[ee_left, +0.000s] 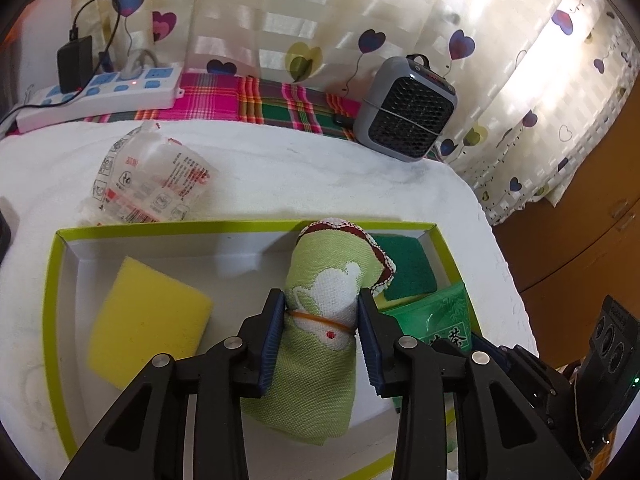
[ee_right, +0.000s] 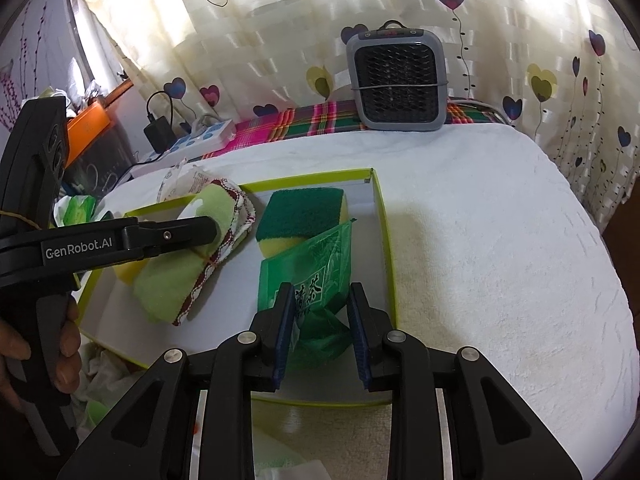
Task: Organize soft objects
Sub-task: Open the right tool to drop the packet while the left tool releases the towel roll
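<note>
Shallow lime-rimmed box (ee_left: pixel 60 280) sits on a white towel (ee_left: pixel 280 168) — everything soft is going into it.

Left gripper (ee_left: pixel 322 332): jaws stand either side of the rolled green cloth (ee_left: pixel 320 352), which is bound by an orange rubber band (ee_left: pixel 320 318). Pads lie right at the roll's flanks; whether they press on it I cannot tell. The roll rests on the box floor near the middle, its long axis running from the near edge toward the far edge, in line with the gripper's fingers. Its red-trimmed end points at the far wall. The grip sits across the short axis, at the band.

Right gripper (ee_right: pixel 320 332): jaws straddle the green tea packet (ee_right: pixel 308 276), gap visible on the right-hand side, so it looks released rather than clamped. The packet lies in the box's right part, near edge, leaning up onto the green-topped scrub sponge (ee_right: pixel 300 212) in the far right corner.

Plain yellow sponge (ee_left: pixel 148 316) lies flat on the left side of the box floor. A printed plastic bag (ee_left: pixel 152 184) remains outside, just beyond the far left edge — nearer the left hand, judging by its side.

Next move likely turns on backing each gripper straight along its own fingers.
</note>
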The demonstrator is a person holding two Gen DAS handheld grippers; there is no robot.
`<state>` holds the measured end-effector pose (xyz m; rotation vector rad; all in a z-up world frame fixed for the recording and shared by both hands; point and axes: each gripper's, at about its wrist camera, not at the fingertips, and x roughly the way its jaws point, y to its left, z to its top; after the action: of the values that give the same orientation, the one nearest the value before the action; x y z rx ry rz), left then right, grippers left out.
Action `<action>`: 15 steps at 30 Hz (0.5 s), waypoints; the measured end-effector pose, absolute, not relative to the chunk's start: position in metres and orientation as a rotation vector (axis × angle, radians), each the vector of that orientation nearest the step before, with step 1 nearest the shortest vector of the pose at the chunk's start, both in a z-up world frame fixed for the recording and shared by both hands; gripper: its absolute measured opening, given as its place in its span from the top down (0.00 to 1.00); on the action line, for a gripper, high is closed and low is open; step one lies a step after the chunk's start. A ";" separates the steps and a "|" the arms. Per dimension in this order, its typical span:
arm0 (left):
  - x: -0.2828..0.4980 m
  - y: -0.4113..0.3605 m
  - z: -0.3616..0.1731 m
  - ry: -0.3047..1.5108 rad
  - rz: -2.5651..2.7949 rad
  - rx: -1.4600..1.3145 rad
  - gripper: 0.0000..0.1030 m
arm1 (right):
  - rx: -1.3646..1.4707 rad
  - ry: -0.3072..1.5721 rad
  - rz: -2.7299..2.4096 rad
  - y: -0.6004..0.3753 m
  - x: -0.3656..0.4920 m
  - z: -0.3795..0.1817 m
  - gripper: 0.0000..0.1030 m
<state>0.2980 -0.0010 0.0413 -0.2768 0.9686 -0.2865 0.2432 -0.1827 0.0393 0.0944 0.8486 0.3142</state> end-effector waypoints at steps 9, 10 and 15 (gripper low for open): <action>0.292 -0.002 0.046 0.955 -0.299 -0.259 0.58 | 0.102 0.830 0.335 -0.181 0.239 0.044 0.54; 0.291 -0.001 0.047 0.952 -0.301 -0.256 0.57 | 0.099 0.827 0.335 -0.180 0.239 0.044 0.52; 0.283 0.000 0.053 0.933 -0.307 -0.247 0.54 | 0.096 0.813 0.319 -0.182 0.235 0.048 0.45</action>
<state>0.2834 0.0005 0.0526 -0.2469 0.9333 -0.3074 0.2346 -0.1817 0.0481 0.0964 0.8133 0.3191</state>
